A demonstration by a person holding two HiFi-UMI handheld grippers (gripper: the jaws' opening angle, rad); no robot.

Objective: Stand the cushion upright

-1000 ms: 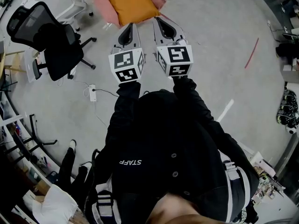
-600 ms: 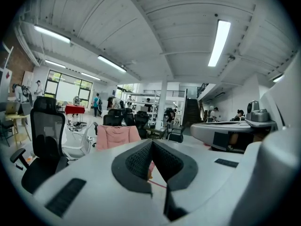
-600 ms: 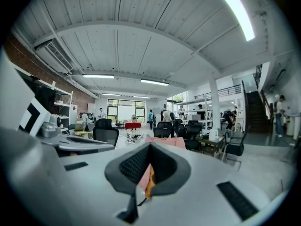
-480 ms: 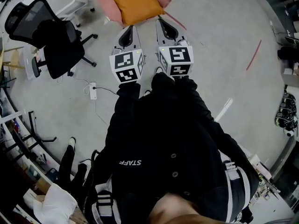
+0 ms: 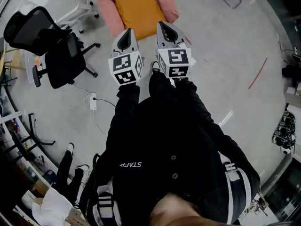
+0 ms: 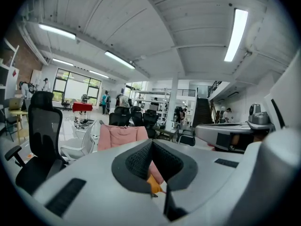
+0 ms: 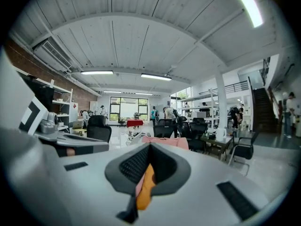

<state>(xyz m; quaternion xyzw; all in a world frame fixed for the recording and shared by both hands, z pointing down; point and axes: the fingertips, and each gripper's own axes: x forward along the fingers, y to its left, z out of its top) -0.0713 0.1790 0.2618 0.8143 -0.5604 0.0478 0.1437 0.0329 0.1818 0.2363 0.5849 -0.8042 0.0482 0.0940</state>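
Both tongs have come forward and lower since a second ago, so the orange cushion (image 5: 138, 9), then cut off at the top of the head view, now shows whole just ahead of their tips. It lies flat on the seat of a pink chair (image 5: 104, 12), not yet stood up. The left tongs (image 5: 127, 31) point at the cushion's near left corner and the right tongs (image 5: 161, 25) at its near right corner; from above, the tips overlap that near edge, but I cannot tell whether they touch it. Each pair is closed tight, pads together, with nothing gripped. Along the left tongs (image 6: 153, 166) in their own view, a sliver of the cushion (image 6: 154, 186) shows below the closed notch, with the pink chair back (image 6: 120, 134) rising beyond. The right tongs (image 7: 148, 166) show the same: shut and empty, with the cushion (image 7: 145, 192) as an orange strip under the pads and the pink chair (image 7: 165, 141) behind it. A black office chair (image 5: 49, 51) stands well off to the left of the left tongs. A white power strip (image 5: 93, 100) lies on the floor (image 5: 221, 55) behind them, and a red stripe (image 5: 257, 73) marks the floor far out to the right of the right tongs.
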